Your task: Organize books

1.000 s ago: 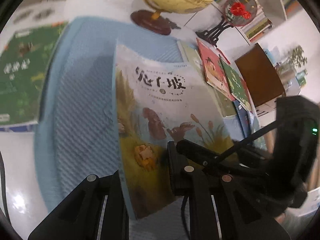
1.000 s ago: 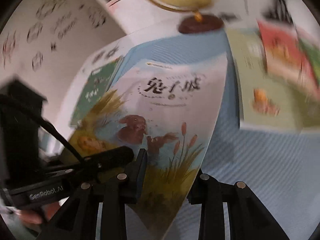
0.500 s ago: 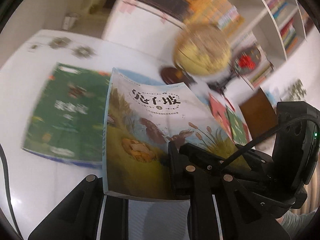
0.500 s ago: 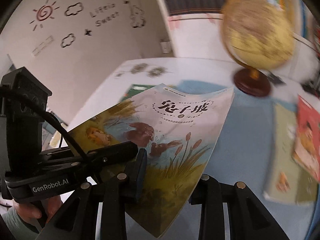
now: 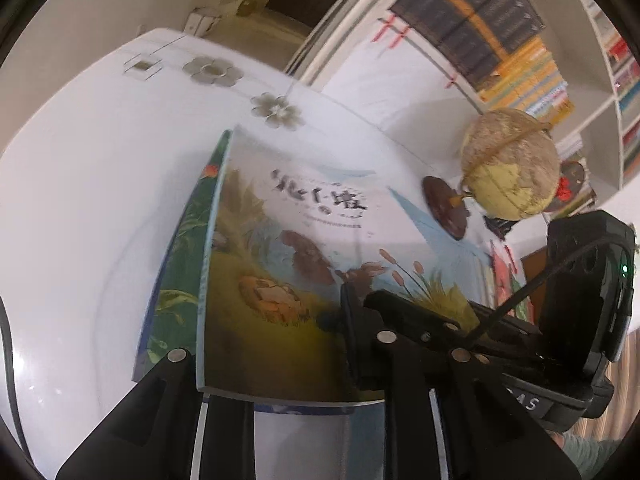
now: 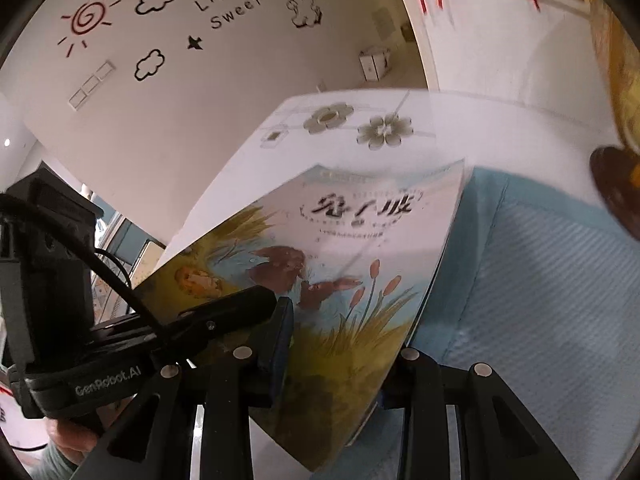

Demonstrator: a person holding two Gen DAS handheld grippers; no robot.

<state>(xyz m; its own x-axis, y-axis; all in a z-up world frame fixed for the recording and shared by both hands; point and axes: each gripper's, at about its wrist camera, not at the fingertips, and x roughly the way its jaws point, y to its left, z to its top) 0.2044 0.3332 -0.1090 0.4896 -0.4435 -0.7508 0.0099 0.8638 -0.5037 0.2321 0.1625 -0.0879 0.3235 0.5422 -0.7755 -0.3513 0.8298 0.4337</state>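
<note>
Both grippers, left and right, clamp a rabbit picture book above a green book on the white tabletop; the left's jaws have just been easing apart.

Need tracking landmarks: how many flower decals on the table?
2: left flower decal by the far edge, right flower decal just beyond the rabbit book, which may hide more.

A rabbit picture book was held tilted above the worktop, front cover facing the cameras. The cover showed brown rabbits, cattails, yellow grass and black Chinese title characters on a pale ground. The cover bowed slightly. Beneath it lay a green-covered book flat on the white worktop, only its left strip visible in the left wrist view. The right wrist view was motion-blurred.
</note>
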